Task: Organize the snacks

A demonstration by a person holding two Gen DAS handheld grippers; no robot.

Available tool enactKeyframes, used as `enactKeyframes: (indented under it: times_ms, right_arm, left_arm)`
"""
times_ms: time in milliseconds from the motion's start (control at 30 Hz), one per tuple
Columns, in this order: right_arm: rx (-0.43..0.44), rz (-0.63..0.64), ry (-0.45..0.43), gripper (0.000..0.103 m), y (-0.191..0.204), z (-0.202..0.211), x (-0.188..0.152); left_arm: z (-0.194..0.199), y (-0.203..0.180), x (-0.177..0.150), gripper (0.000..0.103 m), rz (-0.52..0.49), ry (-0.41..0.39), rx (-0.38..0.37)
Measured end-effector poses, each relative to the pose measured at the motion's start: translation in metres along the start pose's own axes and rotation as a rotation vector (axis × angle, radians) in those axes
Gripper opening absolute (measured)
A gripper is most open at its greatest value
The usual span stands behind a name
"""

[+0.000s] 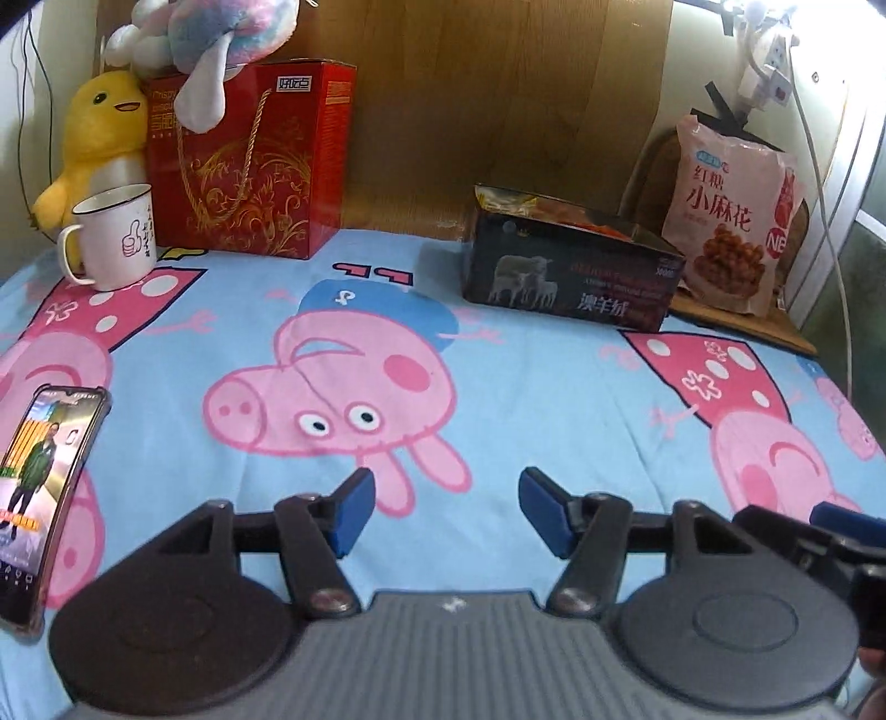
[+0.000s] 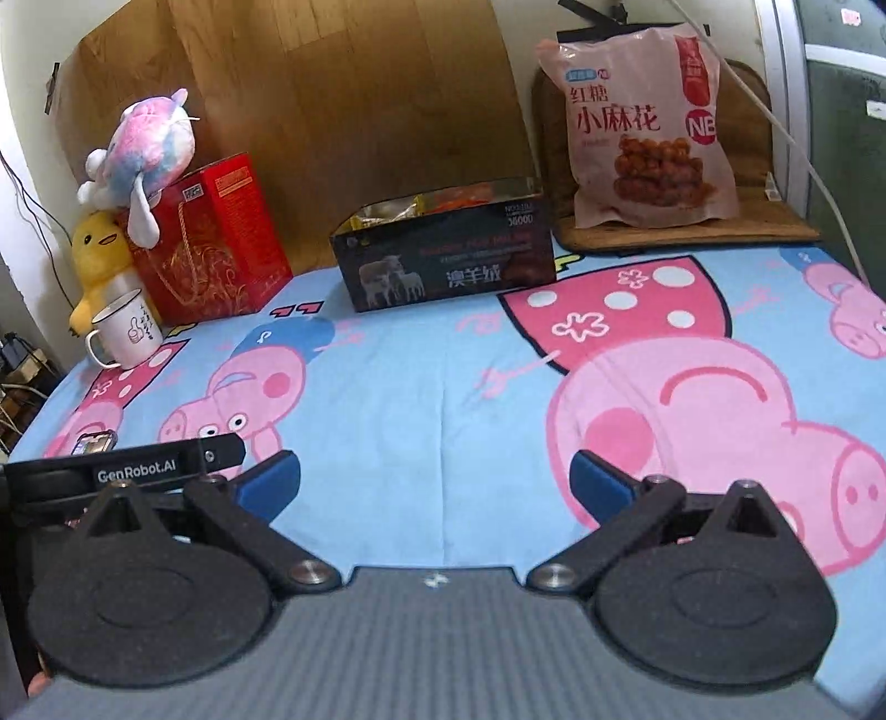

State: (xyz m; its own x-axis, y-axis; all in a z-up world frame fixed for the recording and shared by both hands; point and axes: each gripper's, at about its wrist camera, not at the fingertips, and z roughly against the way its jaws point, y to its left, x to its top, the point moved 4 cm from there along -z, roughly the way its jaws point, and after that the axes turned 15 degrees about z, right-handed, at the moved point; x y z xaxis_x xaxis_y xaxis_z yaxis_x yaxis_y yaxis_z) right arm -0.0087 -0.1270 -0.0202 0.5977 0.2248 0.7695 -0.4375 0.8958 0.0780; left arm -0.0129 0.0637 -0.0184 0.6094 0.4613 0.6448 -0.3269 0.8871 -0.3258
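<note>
1. Snacks in orange and yellow wrappers [image 2: 443, 202] fill an open black cardboard box printed with sheep [image 2: 448, 260], which stands on the blue cartoon-pig cloth [image 2: 415, 387] well ahead of both pairs of fingers, by the brown wooden backboard [image 2: 332, 83].
2. A pink plastic bag of fried dough twists [image 2: 645, 127] leans upright just right of the box, far ahead of the right fingers.
3. Left gripper [image 1: 446, 512]: blue-padded fingers stand apart over the cloth, nothing between them.
4. Right gripper [image 2: 434, 490]: fingers spread wide, likewise empty.
5. Far ahead and left of the left fingers stand a red gift box with gold cord handle [image 1: 249, 160], a white enamel mug [image 1: 113, 238], a yellow plush duck [image 1: 97, 138] and a pastel plush toy [image 1: 216, 33].
6. A smartphone with a lit screen [image 1: 41, 487] lies on the cloth just left of the left fingers.
</note>
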Motion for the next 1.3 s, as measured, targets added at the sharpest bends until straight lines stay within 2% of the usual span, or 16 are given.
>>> enactKeyframes:
  times_ms: [633,733,867,1033,1300]
  right_arm:
    - [0.018,-0.038,0.011,0.103,-0.008,-0.004,-0.002]
    - [0.018,-0.041,0.008,0.103,-0.009,-0.004,-0.002]
    - [0.017,-0.045,0.009,0.103,-0.010,-0.004,-0.002]
    - [0.019,-0.047,0.009,0.103,-0.011,-0.003,-0.002]
    - [0.015,-0.051,0.008,0.103,-0.012,-0.002,-0.004]
  left_arm:
    - [-0.008,-0.006,0.000,0.063,-0.017,0.013,0.007]
    - [-0.006,-0.008,0.000,0.064,-0.030,0.000,0.014]
    - [-0.003,-0.010,0.000,0.072,-0.054,-0.033,0.027]
    - [0.004,-0.015,0.001,0.074,-0.094,-0.080,0.042]
    - [0.008,-0.018,-0.001,0.078,-0.127,-0.103,0.054]
